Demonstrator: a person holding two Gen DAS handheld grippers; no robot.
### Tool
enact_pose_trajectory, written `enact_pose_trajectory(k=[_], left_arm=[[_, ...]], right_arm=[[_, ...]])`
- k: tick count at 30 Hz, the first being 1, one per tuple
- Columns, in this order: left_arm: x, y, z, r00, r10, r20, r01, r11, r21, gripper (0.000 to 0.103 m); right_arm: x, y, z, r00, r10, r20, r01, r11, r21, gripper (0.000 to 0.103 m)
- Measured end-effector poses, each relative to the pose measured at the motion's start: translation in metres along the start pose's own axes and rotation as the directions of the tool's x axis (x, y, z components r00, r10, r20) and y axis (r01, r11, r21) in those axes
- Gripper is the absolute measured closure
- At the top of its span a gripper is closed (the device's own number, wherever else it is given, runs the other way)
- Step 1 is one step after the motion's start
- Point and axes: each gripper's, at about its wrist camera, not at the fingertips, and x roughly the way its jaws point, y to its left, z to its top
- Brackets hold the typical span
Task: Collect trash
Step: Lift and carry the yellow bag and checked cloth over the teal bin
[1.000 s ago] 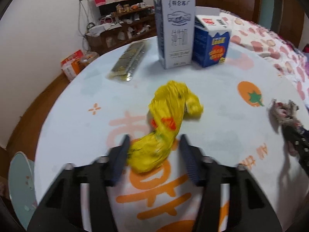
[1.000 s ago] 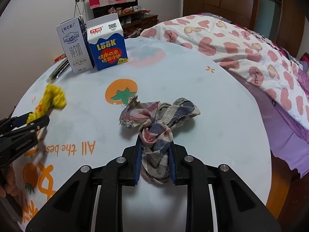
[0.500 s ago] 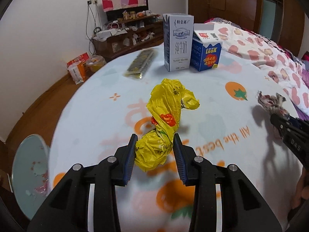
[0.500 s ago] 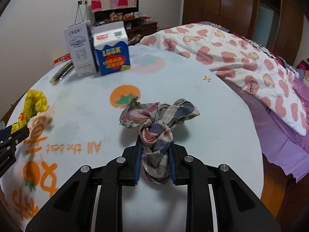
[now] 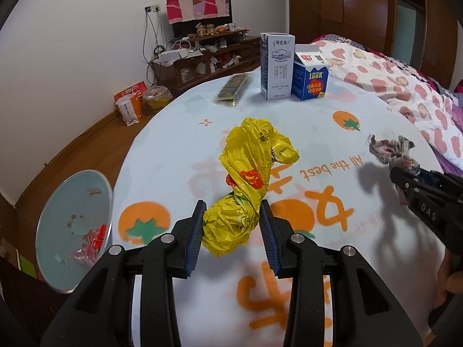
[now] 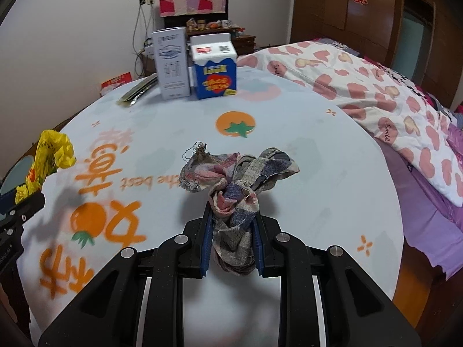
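Note:
My left gripper (image 5: 231, 228) is shut on a crumpled yellow plastic bag (image 5: 249, 173) and holds it above the round table (image 5: 173, 150). My right gripper (image 6: 233, 231) is shut on a knotted plaid cloth rag (image 6: 237, 179), also lifted over the table. The rag and right gripper show at the right of the left wrist view (image 5: 390, 150). The yellow bag shows at the left edge of the right wrist view (image 6: 49, 156).
A light blue bin (image 5: 72, 231) with red scraps inside stands on the floor left of the table. A tall white milk carton (image 5: 275, 66), a blue carton (image 5: 309, 78) and a flat dark packet (image 5: 234, 89) sit at the table's far side. A bed (image 6: 376, 86) lies to the right.
My left gripper closed on the yellow bag and lifted it back toward the left table edge; the bin came into view. My right gripper rose with the rag.

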Motion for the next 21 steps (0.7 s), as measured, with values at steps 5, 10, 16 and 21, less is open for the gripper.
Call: enact_pose_trajectory(k=[5,10,16,21], left_arm=[[-0.014,0.008,-0.008,1.0,0.011,0.012,-0.011,1.0,-0.01,0.065],[-0.026,0.017,-0.018,1.0,0.02,0.02,-0.019,1.0,-0.02,0.065],[-0.038,0.028,-0.025,0.999,0.037,0.033,-0.036,0.999,-0.034,0.065],[-0.047,0.04,-0.032,0.998,0.041,0.039,-0.039,0.998,-0.056,0.065]], right_arm=[[-0.01,0.014,-0.009,1.0,0.013,0.001,-0.013,1.0,-0.02,0.079],[-0.018,0.027,-0.016,1.0,0.031,0.001,-0.031,0.999,-0.037,0.079],[-0.028,0.043,-0.021,0.999,0.053,0.006,-0.052,0.997,-0.063,0.079],[-0.035,0.055,-0.023,0.998,0.066,0.014,-0.065,0.994,-0.085,0.079]])
